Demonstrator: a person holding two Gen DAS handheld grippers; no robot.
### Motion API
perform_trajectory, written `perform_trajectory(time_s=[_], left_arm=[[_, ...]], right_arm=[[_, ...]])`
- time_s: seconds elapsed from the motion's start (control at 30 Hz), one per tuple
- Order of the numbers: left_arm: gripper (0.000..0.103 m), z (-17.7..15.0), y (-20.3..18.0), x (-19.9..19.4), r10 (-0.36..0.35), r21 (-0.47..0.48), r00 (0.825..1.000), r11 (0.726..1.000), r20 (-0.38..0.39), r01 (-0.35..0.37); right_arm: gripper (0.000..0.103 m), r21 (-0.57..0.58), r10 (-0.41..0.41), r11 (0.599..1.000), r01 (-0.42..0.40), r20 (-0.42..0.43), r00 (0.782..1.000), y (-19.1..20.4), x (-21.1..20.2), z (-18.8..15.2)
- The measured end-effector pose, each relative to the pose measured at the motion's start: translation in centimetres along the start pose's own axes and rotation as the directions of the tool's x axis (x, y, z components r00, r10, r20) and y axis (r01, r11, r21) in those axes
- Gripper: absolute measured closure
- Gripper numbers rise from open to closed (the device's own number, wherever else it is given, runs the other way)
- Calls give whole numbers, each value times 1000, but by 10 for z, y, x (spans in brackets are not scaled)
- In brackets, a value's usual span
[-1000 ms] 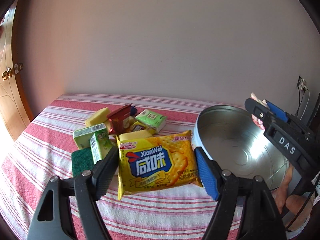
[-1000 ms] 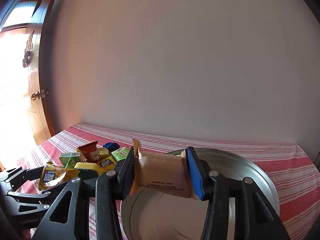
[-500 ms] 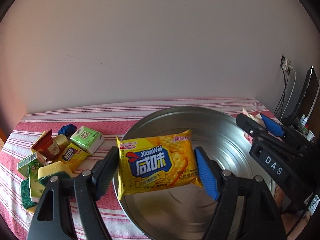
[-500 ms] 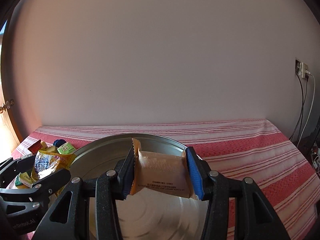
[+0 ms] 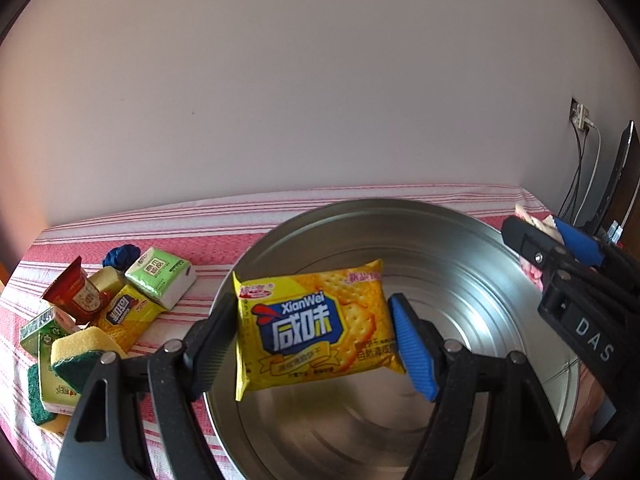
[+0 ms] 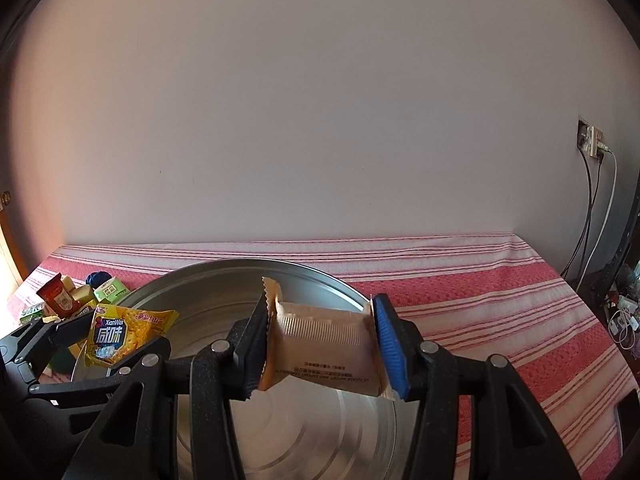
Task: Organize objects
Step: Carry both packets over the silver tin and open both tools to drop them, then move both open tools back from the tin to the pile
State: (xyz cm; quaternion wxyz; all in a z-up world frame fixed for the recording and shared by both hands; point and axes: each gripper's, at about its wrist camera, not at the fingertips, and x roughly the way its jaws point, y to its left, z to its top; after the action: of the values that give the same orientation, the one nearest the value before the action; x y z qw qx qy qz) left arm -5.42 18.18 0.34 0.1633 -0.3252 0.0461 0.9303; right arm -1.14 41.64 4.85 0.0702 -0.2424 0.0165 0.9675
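Note:
My left gripper (image 5: 312,320) is shut on a yellow XianWei cracker packet (image 5: 316,340), held flat above the inside of a round metal basin (image 5: 460,248). My right gripper (image 6: 320,320) is shut on a tan snack packet (image 6: 324,344), also held over the basin (image 6: 224,280), towards its right half. In the right wrist view the left gripper (image 6: 100,344) and its yellow packet (image 6: 120,334) hang at the basin's left rim. The basin holds nothing. Left of it lies a pile: a red sachet (image 5: 76,294), a green tissue pack (image 5: 160,276), a yellow-green sponge (image 5: 80,352), and green cartons (image 5: 40,328).
A red-and-white striped cloth (image 6: 500,300) covers the table, which runs back to a plain wall. A wall socket with cables (image 6: 592,144) and a dark screen edge (image 5: 620,184) stand past the table's right end. A blue ball (image 5: 120,254) lies behind the pile.
The left gripper carried the yellow packet rightward from above the pile to over the basin. The right gripper swung right with its tan packet. Both have barely moved in the last half second.

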Motion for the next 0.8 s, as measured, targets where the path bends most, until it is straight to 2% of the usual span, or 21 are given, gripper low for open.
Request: perform_trajectory(time_s=[0.13, 0.2, 0.23, 0.3, 0.37, 0.6, 0.8], left_arm=[[26, -1, -3, -3, 14, 1, 1000, 1000, -9, -14], [25, -2, -3, -6, 30, -2, 1000, 1000, 6, -30], [24, -2, -3, -8, 39, 0, 999, 999, 19, -39], [11, -1, -3, -13, 61, 7, 997, 998, 53, -62], [4, -1, -4, -20, 77, 4, 993, 997, 86, -78], [1, -1, 1, -25, 120, 5, 982, 993, 148, -122], [1, 0, 7, -26, 134, -16, 979, 991, 152, -133]], right_arm=[[48, 0, 2, 1000, -2, 1, 1000, 3, -4, 0], [40, 2, -7, 1000, 7, 8, 1000, 3, -5, 0], [32, 5, -9, 1000, 9, 17, 1000, 2, -7, 0], [25, 17, -11, 1000, 10, 38, 999, -1, -8, 0], [20, 30, 3, 1000, -5, 53, 999, -1, -11, -1], [19, 39, 31, 999, -36, 118, 993, 4, -19, -3], [18, 48, 31, 998, -40, 174, 984, 7, -27, -5]])
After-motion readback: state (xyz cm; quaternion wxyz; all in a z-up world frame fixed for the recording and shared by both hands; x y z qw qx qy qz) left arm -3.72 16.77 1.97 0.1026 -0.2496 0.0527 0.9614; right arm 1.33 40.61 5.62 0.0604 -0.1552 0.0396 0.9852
